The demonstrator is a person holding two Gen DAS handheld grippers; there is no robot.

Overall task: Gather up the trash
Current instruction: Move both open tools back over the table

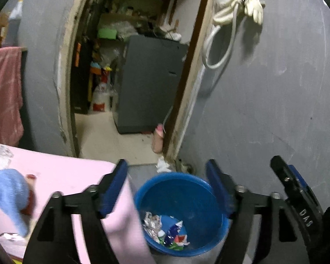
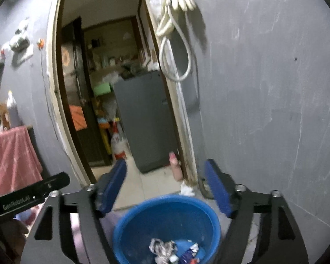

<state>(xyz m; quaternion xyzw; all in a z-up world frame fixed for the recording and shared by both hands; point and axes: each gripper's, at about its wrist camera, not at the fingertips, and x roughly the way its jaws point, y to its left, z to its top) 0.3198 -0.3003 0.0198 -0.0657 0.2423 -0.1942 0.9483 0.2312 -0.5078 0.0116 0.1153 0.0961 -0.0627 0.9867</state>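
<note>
A blue plastic bucket (image 1: 180, 211) stands on the floor by the grey wall, with crumpled foil and wrappers (image 1: 165, 228) in its bottom. It also shows in the right wrist view (image 2: 167, 226), with the wrappers (image 2: 173, 253) inside. My left gripper (image 1: 167, 189) is open and empty above the bucket. My right gripper (image 2: 165, 187) is open and empty, also above the bucket. A white crumpled paper (image 1: 164, 165) lies on the floor at the door frame, and shows in the right wrist view (image 2: 187, 190). On the pink table (image 1: 72, 176) lie a blue cloth (image 1: 8, 193) and clear plastic (image 1: 0, 156).
An open doorway (image 1: 129, 66) leads to a cluttered room with a grey cabinet (image 1: 149, 83). A white hose and gloves (image 1: 237, 13) hang on the grey wall. A pink cloth (image 1: 4, 92) hangs at the left. A pink bottle (image 1: 158, 138) stands by the door frame.
</note>
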